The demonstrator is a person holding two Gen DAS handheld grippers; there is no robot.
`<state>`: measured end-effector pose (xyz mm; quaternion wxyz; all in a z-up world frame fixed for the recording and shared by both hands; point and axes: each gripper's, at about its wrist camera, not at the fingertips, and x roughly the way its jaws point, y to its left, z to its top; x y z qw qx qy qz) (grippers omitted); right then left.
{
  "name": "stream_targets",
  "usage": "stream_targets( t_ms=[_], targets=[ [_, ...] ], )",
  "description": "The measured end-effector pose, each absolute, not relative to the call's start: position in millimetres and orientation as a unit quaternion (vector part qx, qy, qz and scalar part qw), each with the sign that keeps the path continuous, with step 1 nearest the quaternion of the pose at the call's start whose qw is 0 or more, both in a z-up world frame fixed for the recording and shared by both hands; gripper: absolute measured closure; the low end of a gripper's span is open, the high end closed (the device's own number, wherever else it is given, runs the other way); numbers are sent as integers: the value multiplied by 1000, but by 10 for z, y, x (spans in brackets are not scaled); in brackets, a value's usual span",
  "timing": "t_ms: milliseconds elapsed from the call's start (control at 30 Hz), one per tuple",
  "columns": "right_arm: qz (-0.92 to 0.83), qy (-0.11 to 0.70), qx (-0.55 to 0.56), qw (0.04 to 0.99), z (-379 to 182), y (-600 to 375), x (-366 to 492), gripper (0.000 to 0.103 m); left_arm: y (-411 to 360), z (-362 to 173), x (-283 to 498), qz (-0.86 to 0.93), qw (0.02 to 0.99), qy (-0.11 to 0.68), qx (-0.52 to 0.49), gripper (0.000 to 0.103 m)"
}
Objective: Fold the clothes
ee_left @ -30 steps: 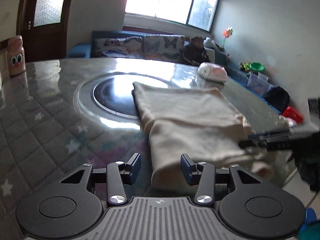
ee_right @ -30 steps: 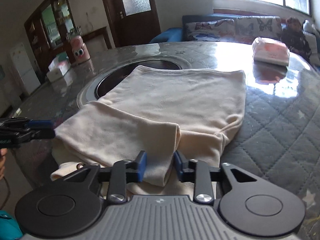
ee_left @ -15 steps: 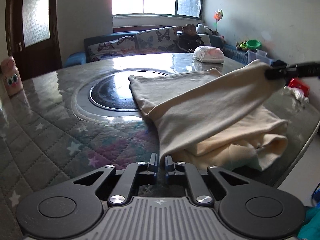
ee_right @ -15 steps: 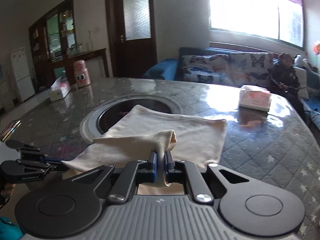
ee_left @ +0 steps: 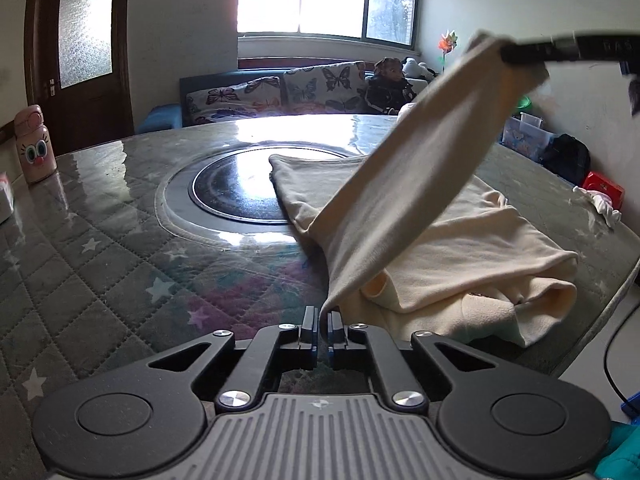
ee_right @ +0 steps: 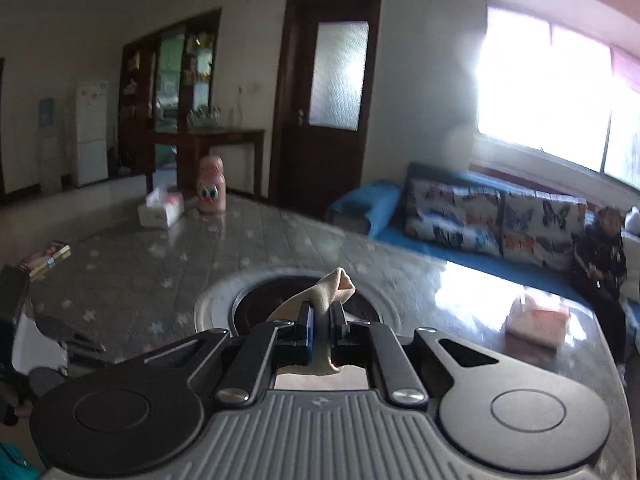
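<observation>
A cream garment [ee_left: 460, 248] lies partly folded on the round table [ee_left: 100, 248]. One layer of it is stretched up into the air between both grippers. My left gripper [ee_left: 324, 318] is shut on the low near corner of that layer, close to the table. My right gripper [ee_left: 508, 54] shows at the upper right of the left wrist view, shut on the raised far corner. In the right wrist view the right gripper [ee_right: 324, 312] pinches a bunched tip of the cream garment [ee_right: 334, 288], well above the table; the rest of the cloth is hidden beneath it.
A dark round inset [ee_left: 240, 188] sits at the table's middle. A pink bottle [ee_right: 212, 190], a tissue box [ee_right: 160, 210] and a small stack of cards [ee_right: 48, 260] stand at the far side, a tissue pack [ee_right: 538, 320] to the right. A sofa [ee_right: 460, 220] lies beyond.
Both grippers have closed on the cloth's top layer. The right gripper has risen with its corner, pulling the layer taut upward, while the left stayed low by the table.
</observation>
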<state>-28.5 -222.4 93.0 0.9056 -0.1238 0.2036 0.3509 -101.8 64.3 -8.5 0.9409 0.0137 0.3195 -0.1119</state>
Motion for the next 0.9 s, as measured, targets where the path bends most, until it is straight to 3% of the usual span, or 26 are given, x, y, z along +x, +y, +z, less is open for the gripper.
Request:
stream_targets(
  t_ms=[367, 633, 900],
  targets=[
    [255, 370, -82, 890, -48, -2728, -194, 91, 684, -48, -1042, -143, 931, 333, 52, 93],
    [270, 329, -68, 902, 78, -2737, -108, 91, 725, 296, -838, -164, 936, 307, 46, 90],
    [299, 341, -86, 887, -235, -2461, 44, 91, 248, 114, -211, -203, 928, 310, 44, 90]
  ],
)
